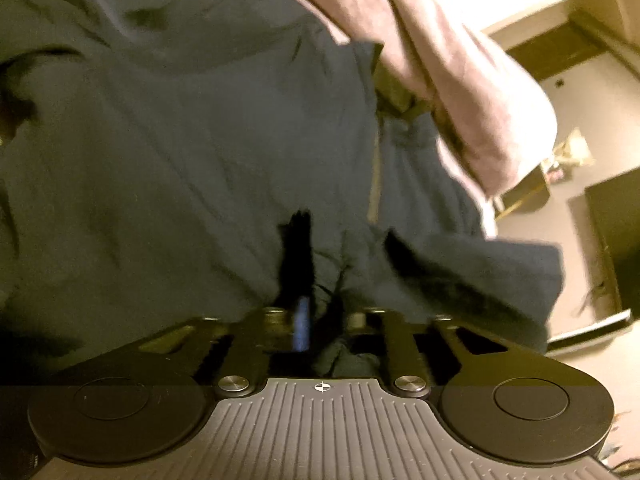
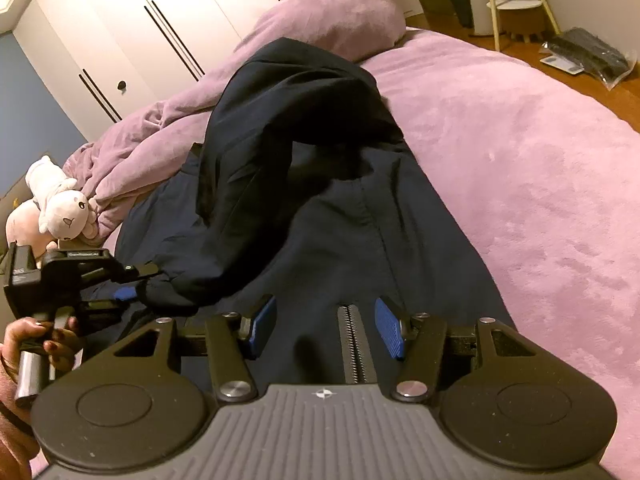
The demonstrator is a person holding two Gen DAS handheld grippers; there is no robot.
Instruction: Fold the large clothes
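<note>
A: From where does the left wrist camera look?
B: From behind its own fingers, tilted down, very near the dark garment [image 1: 200, 152], which fills the picture.
A: And the right one?
B: Also tilted down, facing along the pink bed [image 2: 500, 152] to the wardrobe [image 2: 132, 28]. The 2 views share the garment.
</note>
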